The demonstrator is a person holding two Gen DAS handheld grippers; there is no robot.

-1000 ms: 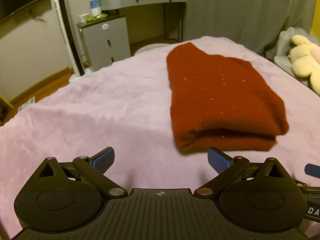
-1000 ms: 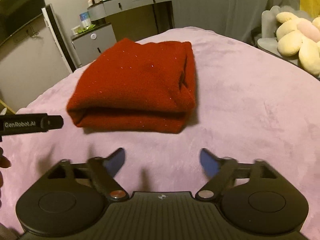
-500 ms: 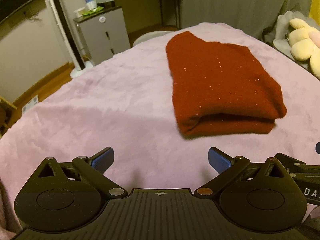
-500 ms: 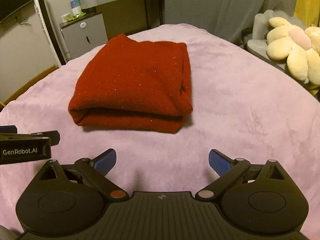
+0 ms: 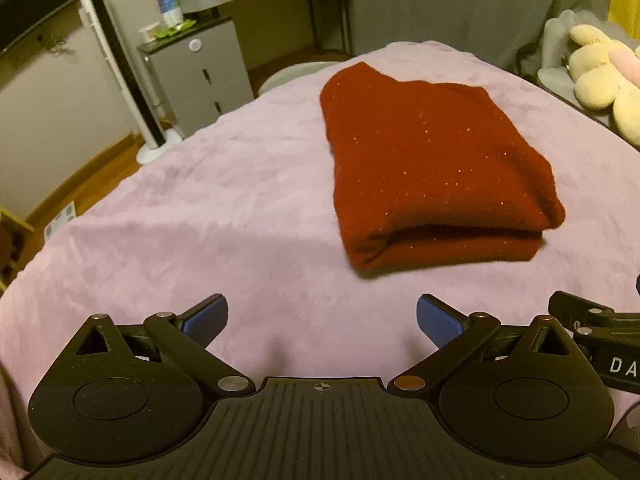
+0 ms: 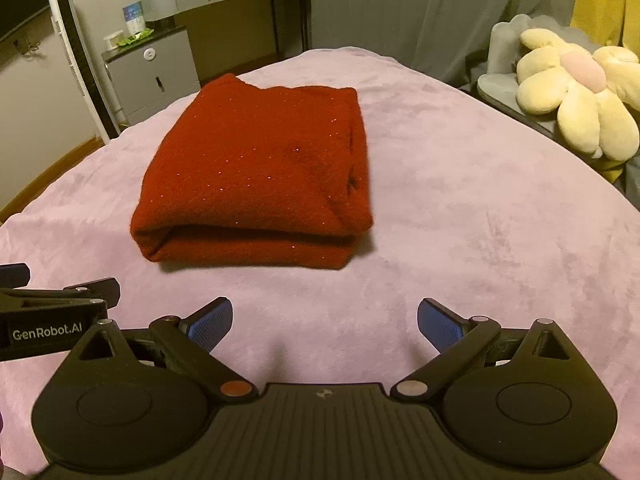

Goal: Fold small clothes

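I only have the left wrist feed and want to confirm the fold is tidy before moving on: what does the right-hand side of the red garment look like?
Observer: From the right wrist view, the red garment shows stacked layer edges down its right side, lying fairly even.
Operator: Is the right gripper clear of it?
Observer: Yes. The right gripper is open and empty, short of the garment's near fold, over the pink blanket.
Operator: Anything beyond the bed's right edge?
Observer: A cream flower-shaped plush with a pink centre, whole in this view, resting on a grey seat, apart from the garment.
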